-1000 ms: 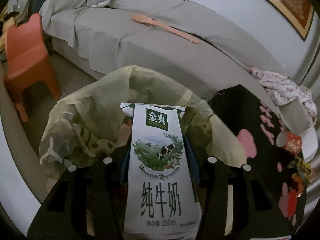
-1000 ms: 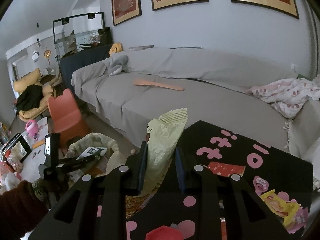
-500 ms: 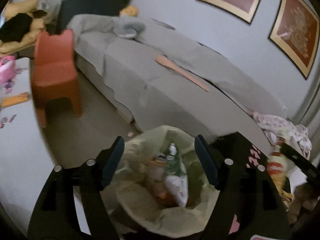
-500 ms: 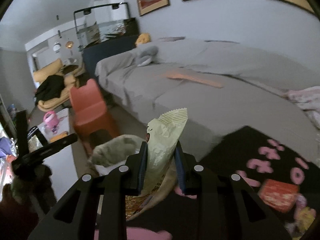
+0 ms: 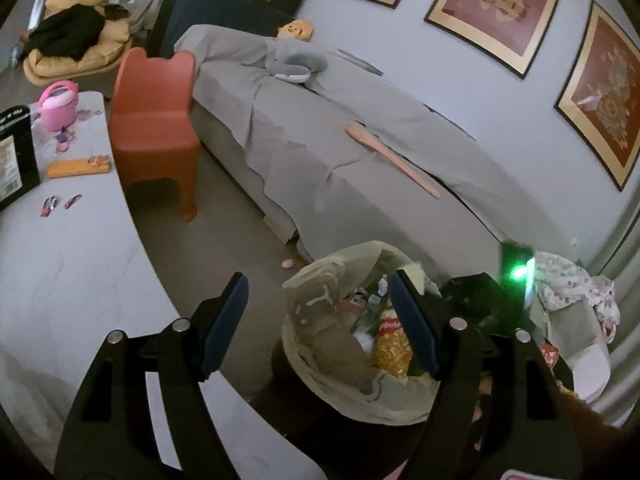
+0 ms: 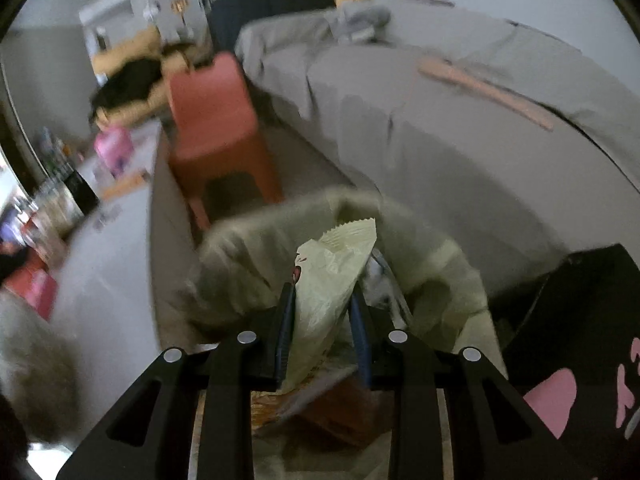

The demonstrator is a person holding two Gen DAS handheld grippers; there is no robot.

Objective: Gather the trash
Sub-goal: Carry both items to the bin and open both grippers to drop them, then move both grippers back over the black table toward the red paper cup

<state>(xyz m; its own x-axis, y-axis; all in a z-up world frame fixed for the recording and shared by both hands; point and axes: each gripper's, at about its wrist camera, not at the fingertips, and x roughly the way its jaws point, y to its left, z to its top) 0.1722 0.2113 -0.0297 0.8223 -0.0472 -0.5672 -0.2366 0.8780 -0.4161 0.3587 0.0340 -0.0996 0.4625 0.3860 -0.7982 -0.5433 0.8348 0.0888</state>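
A bin lined with a pale yellow-green bag [image 5: 320,340] stands on the floor between the white table and the black table, with wrappers and a carton inside it. My left gripper [image 5: 320,312] hangs above the bin's near-left rim, open and empty. My right gripper [image 6: 324,304] is shut on a pale yellow snack wrapper [image 6: 332,264] and holds it over the same trash bag [image 6: 256,256], pointing steeply down. A green light [image 5: 518,270] glows past the bin in the left wrist view, on what I take to be the right gripper's body.
A white marble-look table [image 5: 68,264] lies left with candy wrappers [image 5: 60,204], a pink toy [image 5: 60,106] and a black box [image 5: 14,156]. An orange chair [image 5: 154,120] and a grey-covered sofa [image 5: 320,136] stand behind. The black table with pink shapes [image 6: 592,340] is at the right.
My left gripper let go of the milk carton into the bin, opened and drew back up and left. My right gripper carried the yellow wrapper from the black table down over the bin.
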